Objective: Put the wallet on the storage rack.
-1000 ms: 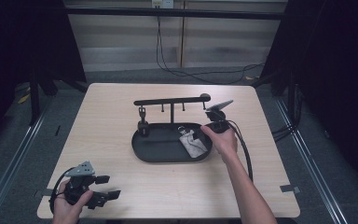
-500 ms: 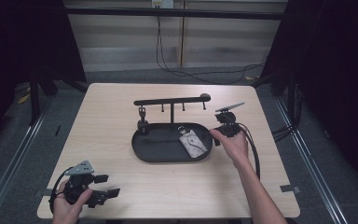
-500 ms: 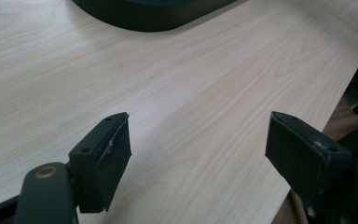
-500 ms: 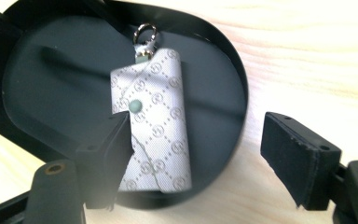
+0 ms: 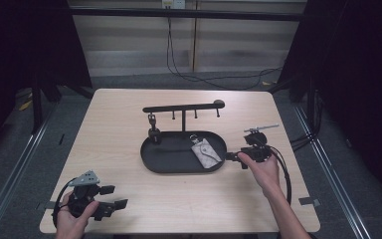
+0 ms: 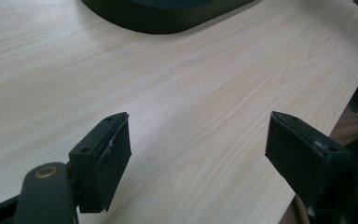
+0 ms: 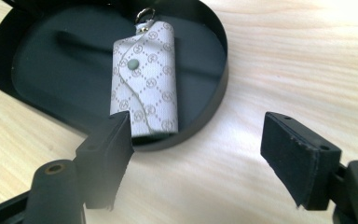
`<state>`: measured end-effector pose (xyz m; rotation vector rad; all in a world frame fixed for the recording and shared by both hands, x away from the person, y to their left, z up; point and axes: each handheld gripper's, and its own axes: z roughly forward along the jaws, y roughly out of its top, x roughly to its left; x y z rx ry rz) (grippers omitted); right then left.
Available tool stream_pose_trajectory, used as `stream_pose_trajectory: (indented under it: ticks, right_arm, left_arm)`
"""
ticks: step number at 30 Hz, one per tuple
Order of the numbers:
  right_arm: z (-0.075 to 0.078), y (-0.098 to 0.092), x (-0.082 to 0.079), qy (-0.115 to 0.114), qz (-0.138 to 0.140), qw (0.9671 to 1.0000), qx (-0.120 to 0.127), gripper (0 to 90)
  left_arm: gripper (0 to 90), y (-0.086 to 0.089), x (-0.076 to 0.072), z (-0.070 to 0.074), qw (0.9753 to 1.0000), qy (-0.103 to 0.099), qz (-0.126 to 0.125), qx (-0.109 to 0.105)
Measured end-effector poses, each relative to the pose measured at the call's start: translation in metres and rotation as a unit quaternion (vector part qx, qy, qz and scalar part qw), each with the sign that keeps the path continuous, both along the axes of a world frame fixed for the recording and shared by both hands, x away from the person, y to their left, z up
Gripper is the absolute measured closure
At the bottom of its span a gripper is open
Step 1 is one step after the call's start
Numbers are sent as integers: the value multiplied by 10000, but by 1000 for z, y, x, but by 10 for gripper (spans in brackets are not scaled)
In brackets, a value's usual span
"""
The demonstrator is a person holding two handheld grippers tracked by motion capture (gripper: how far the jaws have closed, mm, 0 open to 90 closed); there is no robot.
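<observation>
Black tray point(image 5: 151, 162) cradles the key pouch point(image 7: 147, 77), just ahead of my right gripper point(image 7: 198, 154).
I keep its jaws wide and empty, clear of the rim; my left gripper point(image 6: 198, 161) idles wide over bare table point(image 6: 205, 88).

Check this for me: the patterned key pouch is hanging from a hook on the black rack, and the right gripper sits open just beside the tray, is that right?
Not quite. The key pouch is not hanging from the rack; it lies flat inside the black tray, as the right gripper view shows. The rest holds: the right gripper sits open just beside the tray.
</observation>
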<state>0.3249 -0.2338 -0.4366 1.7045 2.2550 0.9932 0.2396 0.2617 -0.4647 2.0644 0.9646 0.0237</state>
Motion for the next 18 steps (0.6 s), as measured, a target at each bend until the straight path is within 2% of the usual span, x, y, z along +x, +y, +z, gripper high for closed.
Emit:
stream_pose_trajectory:
  ticks: [3, 6, 9, 12, 16, 18]
  right_arm:
    - [1, -4, -14, -217, -31, 9998, 12, 252]
    - [-1, -8, -27, -304, -74, 9995, 87, 256]
    - [-3, -14, -39, -385, -109, 9992, 41, 256]
    - [-6, -20, -49, -397, -149, 9991, 45, 255]
    - [-7, -29, -62, -445, -179, 9987, 188, 248]
    - [-8, -33, -69, -475, -212, 9985, 147, 242]
  left_arm:
    - [221, 1, 0, 0, 9999, 14, 64, -78]
    - [221, 1, 1, 0, 9999, 6, 89, -59]
    - [221, 1, 1, 0, 9999, 20, 100, -66]
    - [221, 1, 0, -1, 9999, 26, 97, -55]
    - [221, 2, 1, -1, 9999, 19, 110, -69]
    - [221, 2, 1, -1, 9999, 26, 118, -68]
